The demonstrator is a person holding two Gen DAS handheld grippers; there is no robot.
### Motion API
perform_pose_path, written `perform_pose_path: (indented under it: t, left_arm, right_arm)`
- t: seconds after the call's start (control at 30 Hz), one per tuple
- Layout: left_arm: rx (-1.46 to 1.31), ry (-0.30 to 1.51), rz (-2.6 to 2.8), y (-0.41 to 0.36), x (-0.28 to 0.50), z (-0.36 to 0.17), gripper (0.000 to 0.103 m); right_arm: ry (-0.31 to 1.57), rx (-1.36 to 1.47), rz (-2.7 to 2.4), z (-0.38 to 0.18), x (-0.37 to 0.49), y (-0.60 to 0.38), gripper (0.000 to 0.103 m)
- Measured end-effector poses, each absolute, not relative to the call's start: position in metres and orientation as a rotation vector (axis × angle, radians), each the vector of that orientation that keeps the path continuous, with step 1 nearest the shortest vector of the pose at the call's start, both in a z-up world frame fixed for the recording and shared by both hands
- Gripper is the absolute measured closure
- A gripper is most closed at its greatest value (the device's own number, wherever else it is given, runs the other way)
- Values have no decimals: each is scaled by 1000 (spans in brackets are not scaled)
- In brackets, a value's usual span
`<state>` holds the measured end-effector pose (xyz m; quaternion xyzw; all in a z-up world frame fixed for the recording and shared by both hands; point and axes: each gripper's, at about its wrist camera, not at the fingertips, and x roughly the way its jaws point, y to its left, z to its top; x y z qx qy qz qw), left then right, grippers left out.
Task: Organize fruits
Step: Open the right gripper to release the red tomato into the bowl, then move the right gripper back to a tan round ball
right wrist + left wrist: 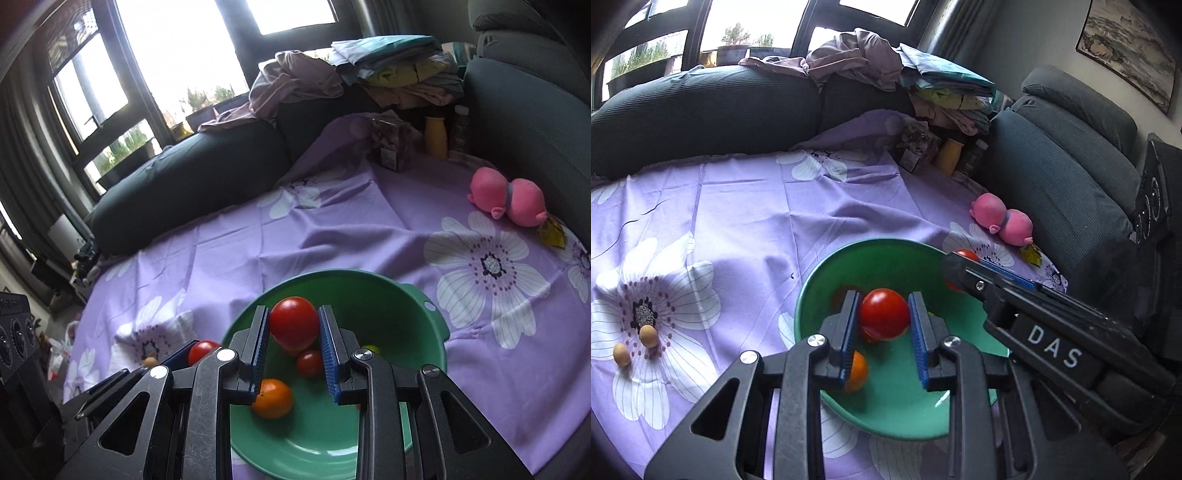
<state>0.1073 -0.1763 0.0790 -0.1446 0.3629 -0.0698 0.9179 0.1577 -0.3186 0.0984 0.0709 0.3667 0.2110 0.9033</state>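
Both tongs hang over the green bowl. Left tongs pinch a red tomato tight. Right tongs pinch another red tomato. Down in the bowl sit an orange and a small tomato. Two brown eggs lie well left of the bowl.

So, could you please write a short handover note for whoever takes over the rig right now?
Left gripper: shut on a tomato, over the green bowl.
Right gripper: shut on another tomato, over the same bowl.
Already in the bowl: an orange, a small tomato and a yellow-green fruit.
Left to do: drop both tomatoes in, then fetch the two small brown fruits on the cloth.
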Motion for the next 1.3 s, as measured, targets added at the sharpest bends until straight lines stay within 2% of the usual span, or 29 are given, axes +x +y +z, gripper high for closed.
perform_pose_path:
  t: [0.4,0.97,1.1,1.2,1.3]
  left_arm:
    - [-302,862,-166,-189,125,50,77]
    - [-272,874,-160,-195,126,46,75]
    - [-268,847,-146,-189,117,54,53]
    - [-287,820,-138,-174,107,64,51]
    - [-285,796,-85,-152,95,75,50]
  right_arm:
    - [857,93,371,72,180,-320,74]
    - [866,55,354,70,180,-319,74]
    - [860,57,342,72,180,-318,74]
    - [875,67,338,71,181,-317,72]
    - [870,82,357,74,178,-313,61]
